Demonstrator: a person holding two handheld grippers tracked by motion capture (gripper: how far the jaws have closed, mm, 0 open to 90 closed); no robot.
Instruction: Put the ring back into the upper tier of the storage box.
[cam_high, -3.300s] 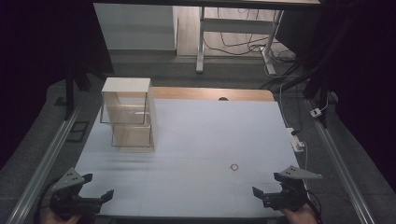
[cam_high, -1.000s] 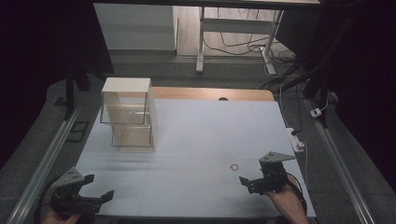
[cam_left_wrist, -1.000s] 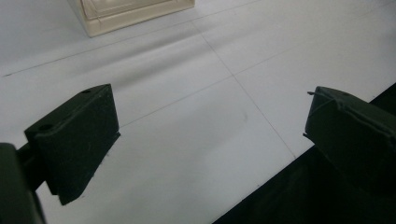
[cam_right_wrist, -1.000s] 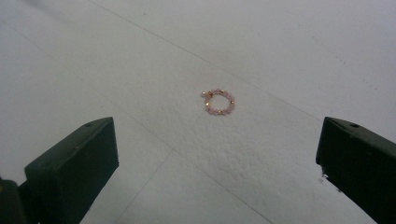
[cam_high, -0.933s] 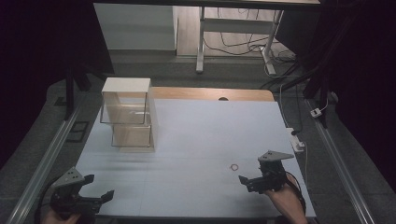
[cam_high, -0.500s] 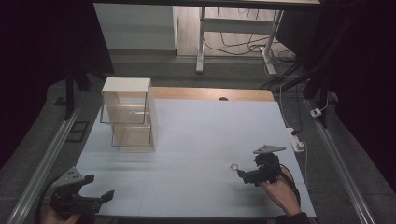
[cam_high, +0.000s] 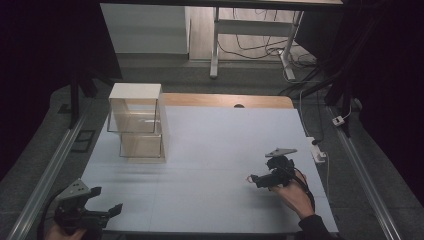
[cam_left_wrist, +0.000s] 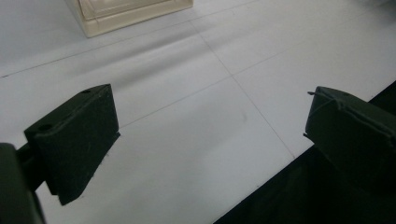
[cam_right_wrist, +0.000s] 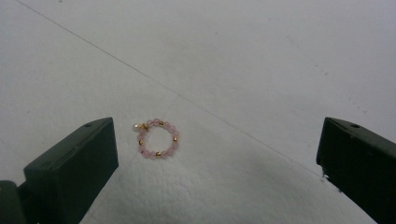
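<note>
A small ring of pink and gold beads (cam_right_wrist: 157, 138) lies flat on the white table top; in the high view the bead ring (cam_high: 248, 178) is a tiny speck right of centre. My right gripper (cam_high: 256, 179) hovers just over it with jaws wide open, the ring lying nearer the left jaw in the right gripper view, untouched. My right gripper (cam_right_wrist: 217, 163) holds nothing. At the near left corner my left gripper (cam_high: 111, 209) is open and empty; its view shows the left gripper (cam_left_wrist: 210, 140) above the table's front edge.
A clear two-tier box with a cream frame and white top (cam_high: 136, 121) stands at the back left of the table (cam_high: 215, 145); its base (cam_left_wrist: 126, 11) appears in the left gripper view. A white power strip (cam_high: 318, 151) lies off the right edge.
My right gripper moved from the near right corner forward and left until it came over the bead ring. The left gripper stayed where it was.
</note>
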